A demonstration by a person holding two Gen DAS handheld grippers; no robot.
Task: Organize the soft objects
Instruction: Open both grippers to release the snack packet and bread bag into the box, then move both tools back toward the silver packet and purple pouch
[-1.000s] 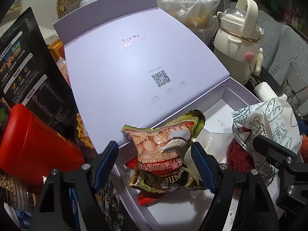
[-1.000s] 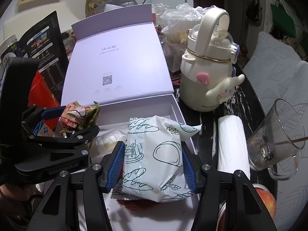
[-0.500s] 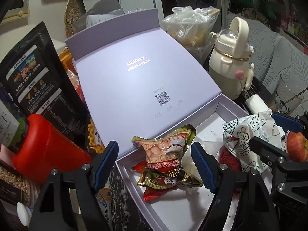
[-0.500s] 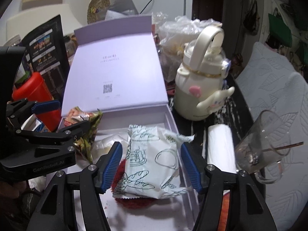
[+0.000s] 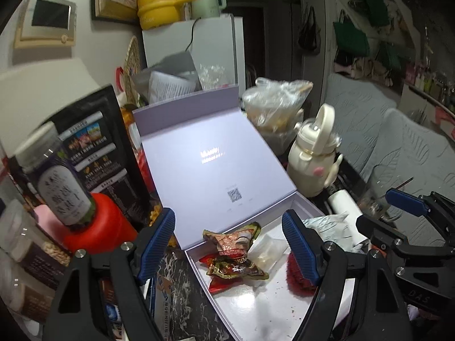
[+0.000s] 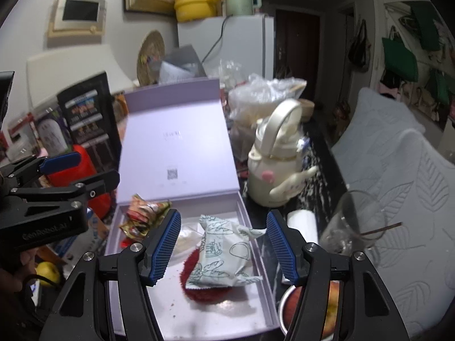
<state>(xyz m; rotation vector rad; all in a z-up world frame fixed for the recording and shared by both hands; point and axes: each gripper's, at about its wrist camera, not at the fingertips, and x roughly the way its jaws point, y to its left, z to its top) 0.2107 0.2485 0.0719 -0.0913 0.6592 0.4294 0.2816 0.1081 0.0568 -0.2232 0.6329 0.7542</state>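
The left hand-held gripper [image 5: 227,244] hangs above the open lilac box [image 5: 256,307] with its blue pads spread wide and nothing between them; below it, at the box's left end, lie the crumpled snack packets [image 5: 233,255], a red and gold heap resting on the white floor of the box. The right hand-held gripper [image 6: 223,245] is likewise open and empty-handed, its pads clear on either side of the white bread-print pouch [image 6: 224,253], which lies in the same box on top of a fuzzy red cloth [image 6: 204,289]. A small clear packet [image 6: 184,238] sits between the pouch and the snack packets. The box's lid [image 6: 173,142] stands tilted back. On the dark table just right of the box are a cream kettle-shaped bottle [image 6: 278,167], a white roll [image 6: 303,223] and a glass mug [image 6: 352,227]; a red container [image 5: 99,227] stands to the left.
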